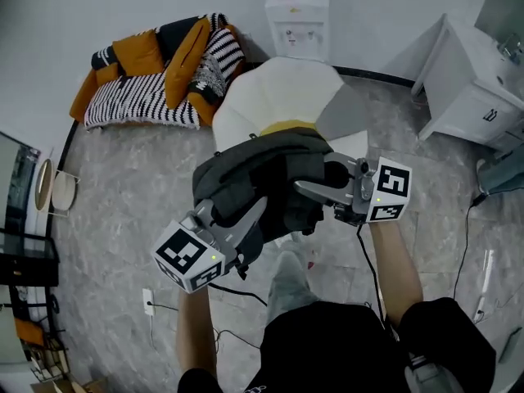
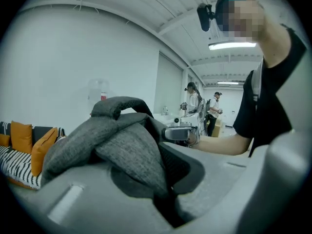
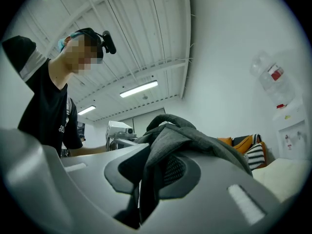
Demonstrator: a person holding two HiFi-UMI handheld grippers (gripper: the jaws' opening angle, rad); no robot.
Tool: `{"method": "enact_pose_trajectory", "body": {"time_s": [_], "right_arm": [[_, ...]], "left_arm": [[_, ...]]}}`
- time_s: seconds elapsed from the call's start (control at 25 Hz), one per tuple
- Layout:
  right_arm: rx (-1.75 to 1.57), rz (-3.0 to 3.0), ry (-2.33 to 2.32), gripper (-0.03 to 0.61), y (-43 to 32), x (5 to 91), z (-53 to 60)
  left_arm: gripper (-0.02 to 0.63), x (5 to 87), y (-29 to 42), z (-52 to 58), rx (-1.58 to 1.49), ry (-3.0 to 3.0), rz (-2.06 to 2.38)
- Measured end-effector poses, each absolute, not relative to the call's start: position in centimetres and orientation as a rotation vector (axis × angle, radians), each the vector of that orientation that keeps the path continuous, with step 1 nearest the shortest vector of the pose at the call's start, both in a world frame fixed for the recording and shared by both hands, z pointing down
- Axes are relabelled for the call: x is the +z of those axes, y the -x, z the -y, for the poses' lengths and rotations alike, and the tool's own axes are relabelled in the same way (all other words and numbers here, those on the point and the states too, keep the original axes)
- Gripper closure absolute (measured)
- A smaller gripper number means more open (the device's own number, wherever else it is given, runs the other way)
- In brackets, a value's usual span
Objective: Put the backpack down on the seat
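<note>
A dark grey backpack [image 1: 258,178] hangs in the air between my two grippers, over the near edge of a cream round seat [image 1: 278,97]. My left gripper [image 1: 260,211] is shut on a grey strap of the backpack [image 2: 131,150], which fills the gap between its jaws. On the other side my right gripper [image 1: 304,189] is shut on another strap [image 3: 161,155], the fabric pinched between its pads. The bag's top handle [image 2: 117,105] arches above the bunched fabric.
A striped and orange sofa [image 1: 155,72] stands at the back left. A water dispenser [image 1: 296,19] is behind the seat, a white cabinet [image 1: 471,80] at the right. Cables and a floor socket [image 1: 149,301] lie near my legs. Other people stand in the distance [image 2: 204,111].
</note>
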State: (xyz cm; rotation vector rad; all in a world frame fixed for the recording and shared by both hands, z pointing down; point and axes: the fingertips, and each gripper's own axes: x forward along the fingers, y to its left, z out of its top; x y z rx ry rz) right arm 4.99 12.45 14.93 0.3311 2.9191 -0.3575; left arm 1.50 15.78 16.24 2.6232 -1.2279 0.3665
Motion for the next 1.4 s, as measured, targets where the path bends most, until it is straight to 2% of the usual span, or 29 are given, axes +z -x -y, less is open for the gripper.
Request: {"method": "enact_pose_trajectory", "body": {"time_s": [0.36,0.76,1.4], "right_arm": [[-0.372,-3.019,-0.226,0.515,1.6,13.0,-3.5],[-0.438,-3.029,-0.075,0.512,7.0,9.8,2.2],[-0.355,-3.092,-0.102,0.508,3.7,6.7,1.7]], "left_arm": [[0.583,15.8,5.8,-5.7,0.330,-2.660,1.107],[0.584,12.8,11.6,0.3,0.394,-2.683,1.049],[0.584,9.8,8.1,-0.3,0.271,-2.683,0.971]]}}
